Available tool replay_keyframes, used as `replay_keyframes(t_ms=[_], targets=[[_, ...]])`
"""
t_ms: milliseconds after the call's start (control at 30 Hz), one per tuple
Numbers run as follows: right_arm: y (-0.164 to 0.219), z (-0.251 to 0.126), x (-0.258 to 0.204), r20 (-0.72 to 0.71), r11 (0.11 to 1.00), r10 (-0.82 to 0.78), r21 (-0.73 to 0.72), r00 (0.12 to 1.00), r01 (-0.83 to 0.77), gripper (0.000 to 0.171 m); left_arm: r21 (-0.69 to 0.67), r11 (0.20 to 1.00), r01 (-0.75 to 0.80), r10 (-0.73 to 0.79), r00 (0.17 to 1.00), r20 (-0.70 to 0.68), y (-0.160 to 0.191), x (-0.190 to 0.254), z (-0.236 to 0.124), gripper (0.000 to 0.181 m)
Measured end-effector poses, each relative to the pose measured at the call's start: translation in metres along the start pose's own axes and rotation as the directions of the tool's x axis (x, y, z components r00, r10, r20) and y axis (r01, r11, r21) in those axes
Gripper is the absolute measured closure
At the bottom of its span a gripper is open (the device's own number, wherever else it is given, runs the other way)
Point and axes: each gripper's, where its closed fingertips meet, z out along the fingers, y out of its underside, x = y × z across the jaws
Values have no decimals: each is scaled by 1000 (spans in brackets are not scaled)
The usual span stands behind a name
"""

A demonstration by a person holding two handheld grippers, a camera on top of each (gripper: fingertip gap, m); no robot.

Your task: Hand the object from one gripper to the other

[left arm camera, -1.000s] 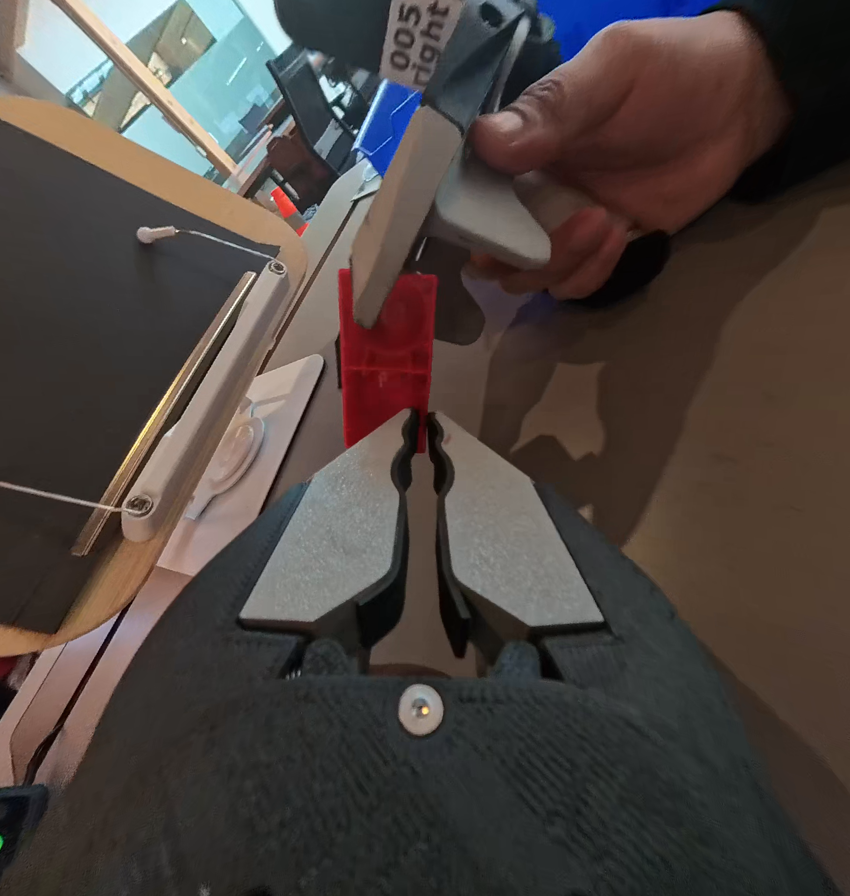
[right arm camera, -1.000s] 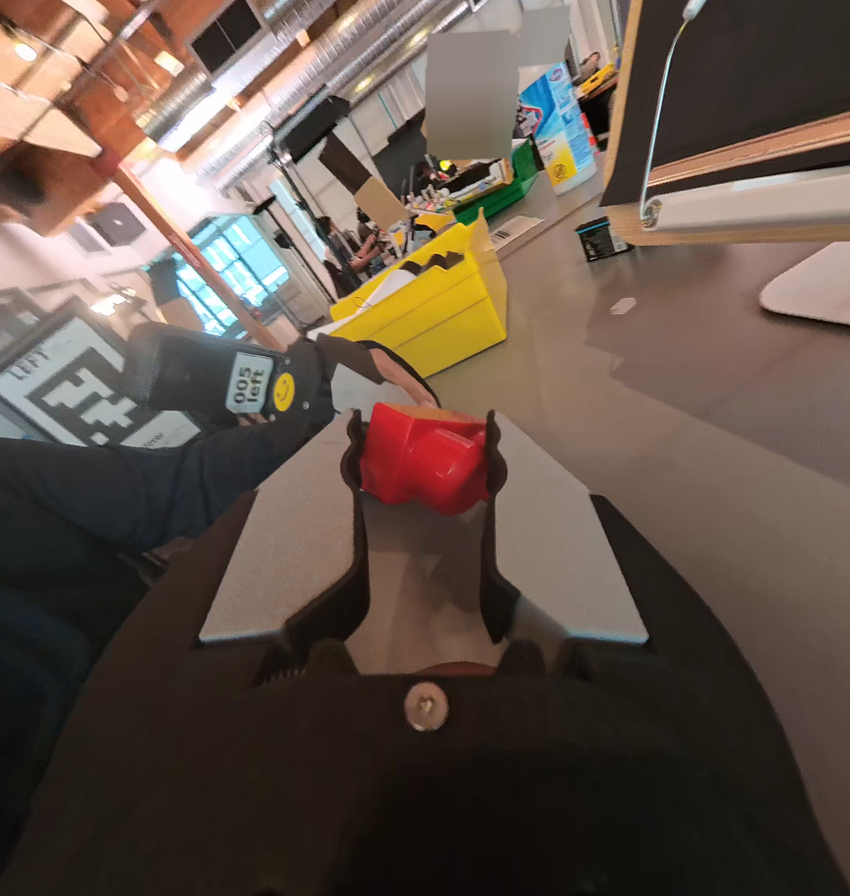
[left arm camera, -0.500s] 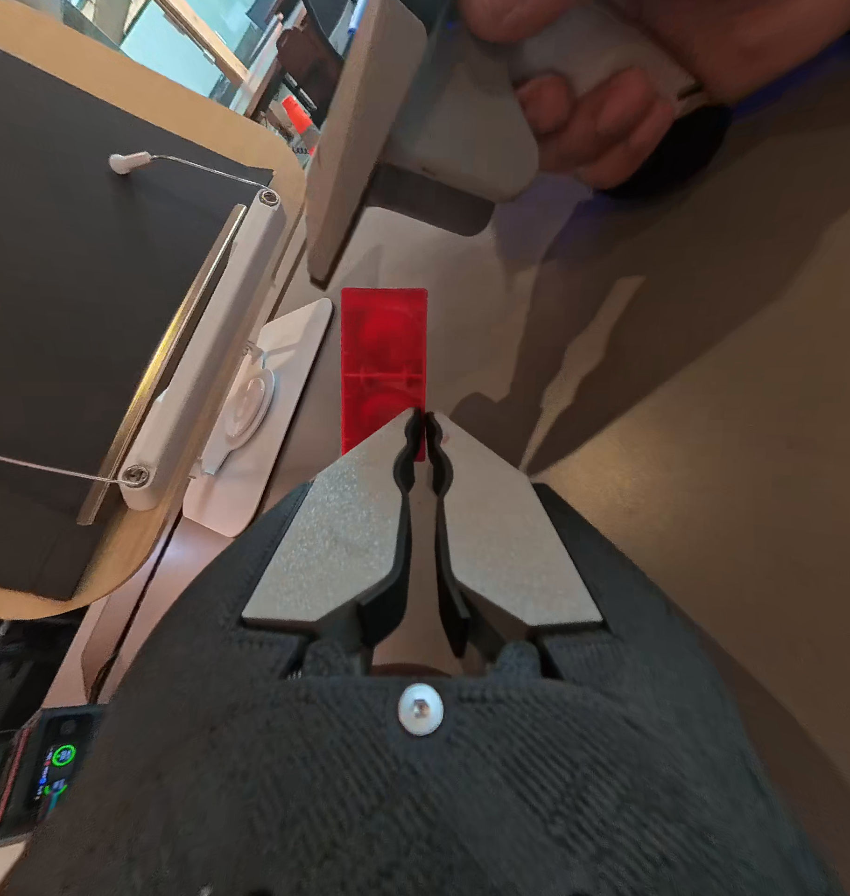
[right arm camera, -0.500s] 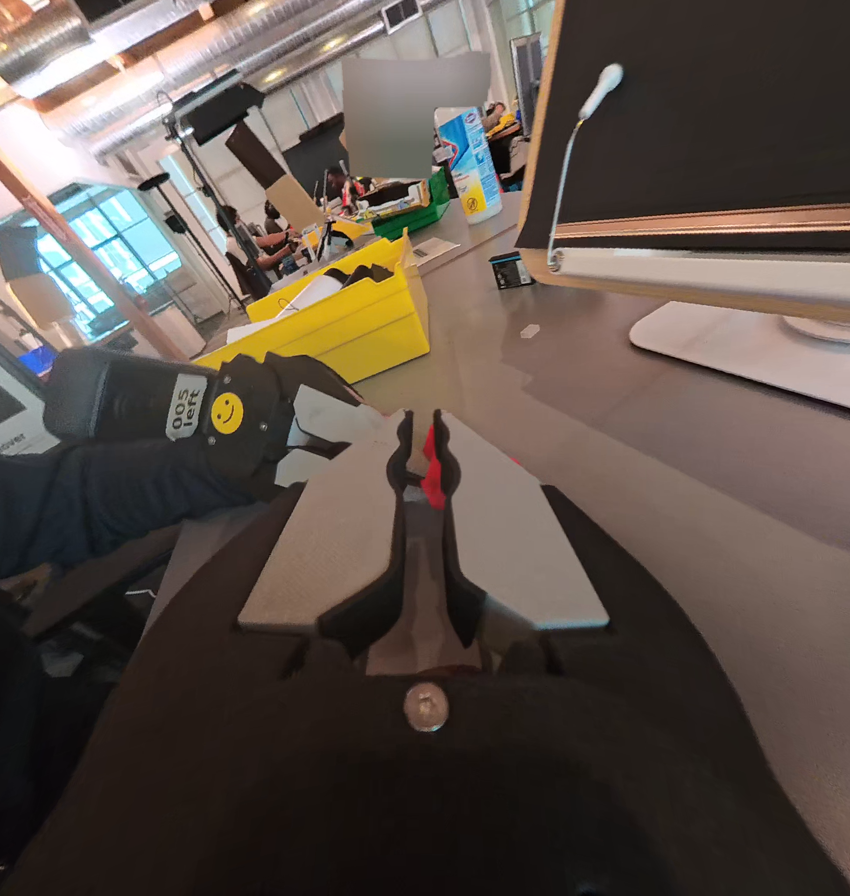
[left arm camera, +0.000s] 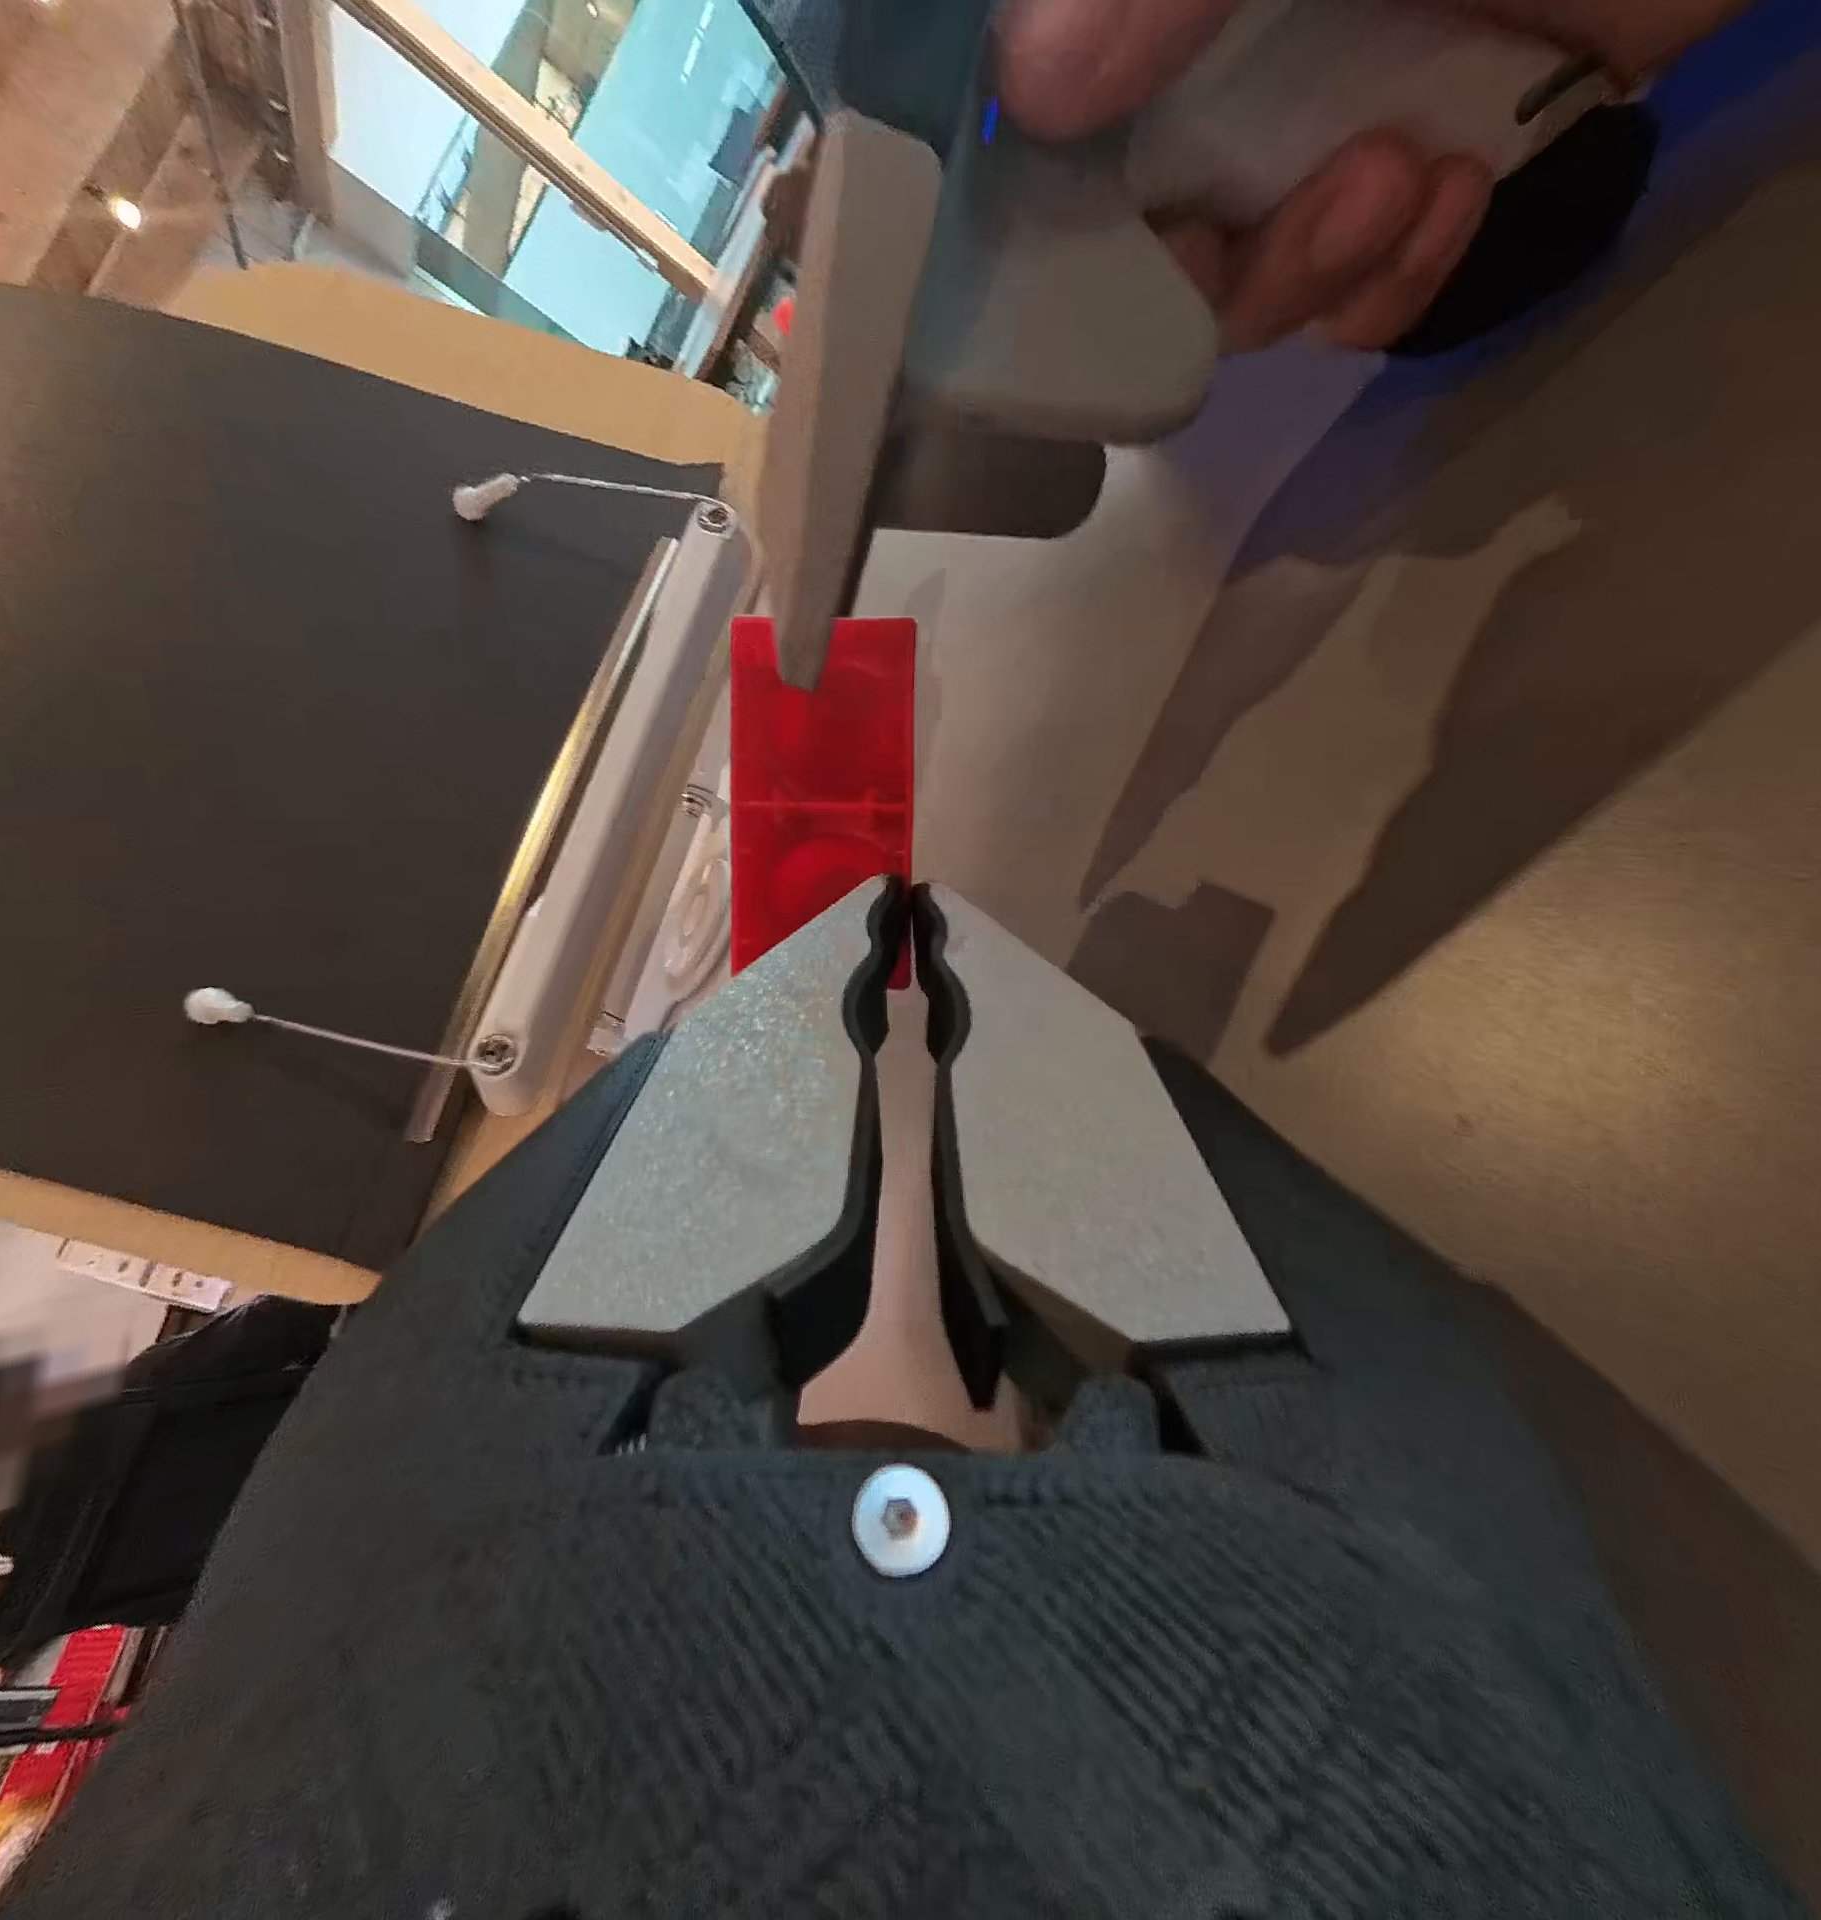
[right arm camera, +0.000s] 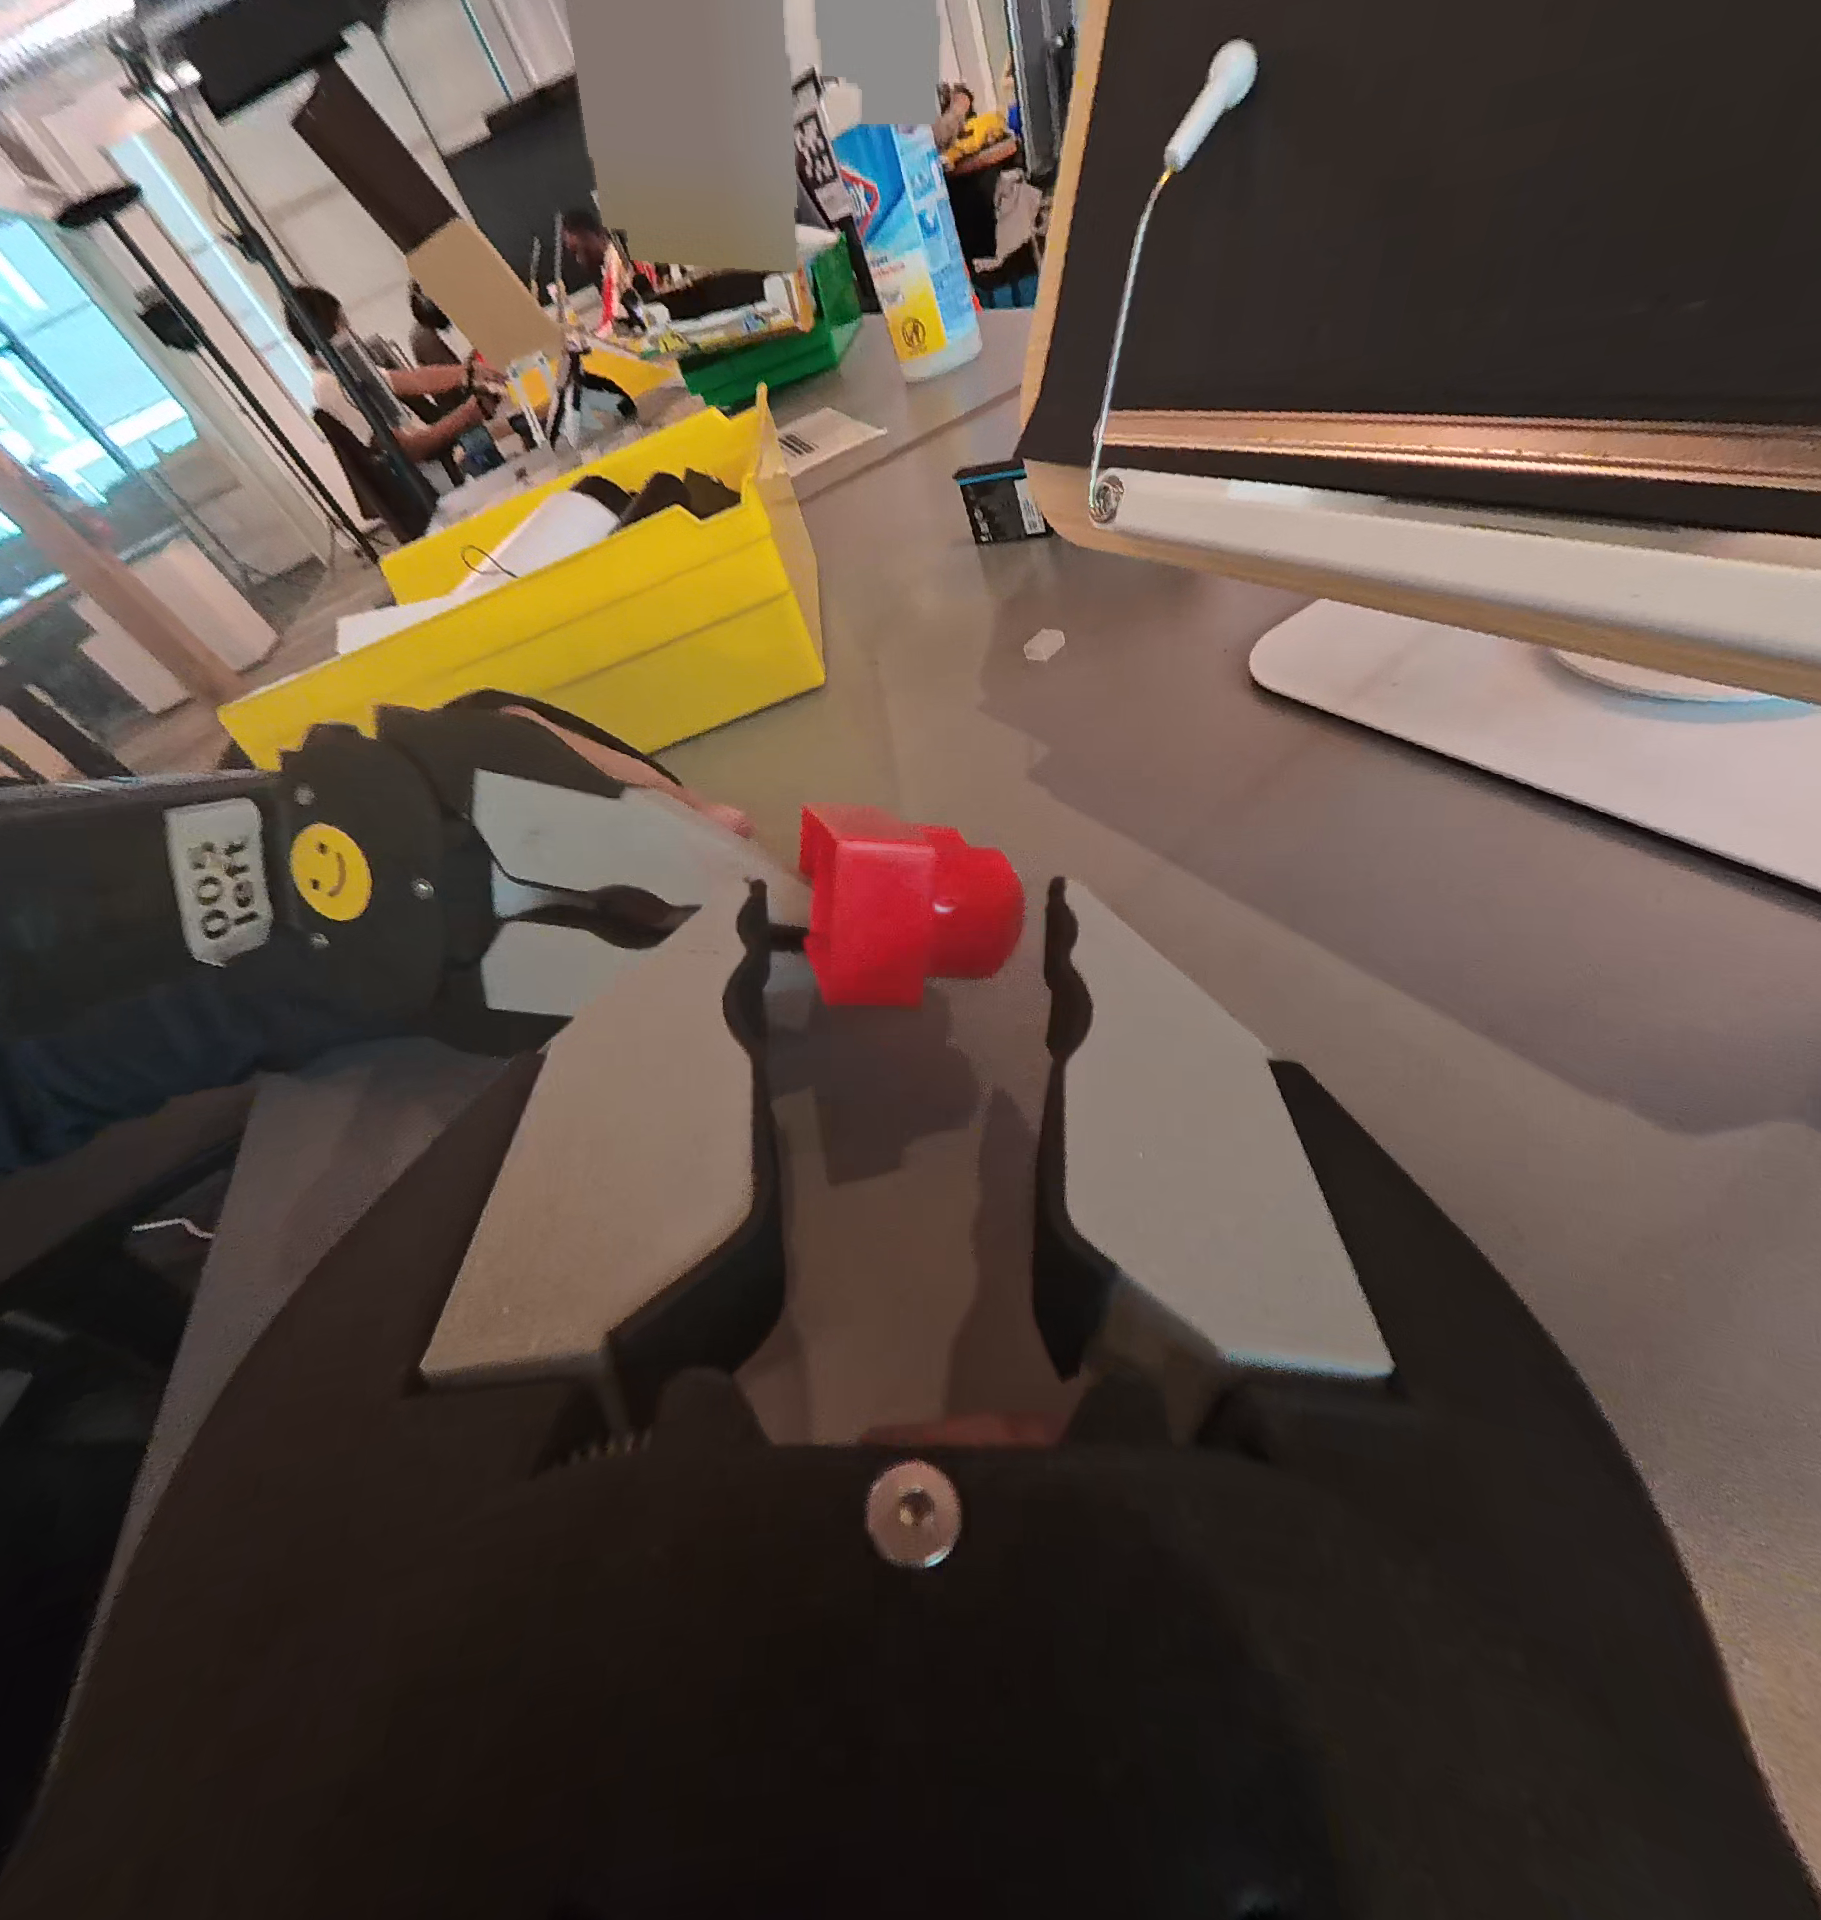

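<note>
The left gripper [left arm camera: 901, 909] is pinched nearly closed on one edge of the red block [left arm camera: 823, 790], holding it above the grey worktop [right arm camera: 1301, 987]. The right gripper [right arm camera: 901, 935] is spread wide, the block at 12 o'clock between its tips. The block looks light, stiff and smooth-sided; I'd take the free end across its flat faces.
</note>
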Motion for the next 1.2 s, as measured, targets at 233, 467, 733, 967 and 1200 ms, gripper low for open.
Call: replay_keyframes(t_ms=[233, 467, 733, 967, 1200], targets=[[12, 10, -13, 84, 998, 32, -50, 996, -28, 118, 117, 991, 63, -53, 994, -91, -19, 11, -8, 181], [17, 11, -17, 109, 995, 66, -85, 992, -57, 123, 116, 993, 15, -6, 997, -76, -21, 14, -8, 181], [20, 13, -15, 93, 994, 64, -96, 994, -55, 123, 103, 994, -25, 33, 997, -76, -17, 19, -6, 181], [22, 14, -15, 78, 993, 44, -109, 996, -36, 123, 91, 993, -72, 79, 994, -76, -15, 24, -4, 180], [21, 14, -17, 95, 994, 67, -97, 993, -58, 123, 108, 990, -96, 104, 992, -68, -18, 26, -6, 179]])
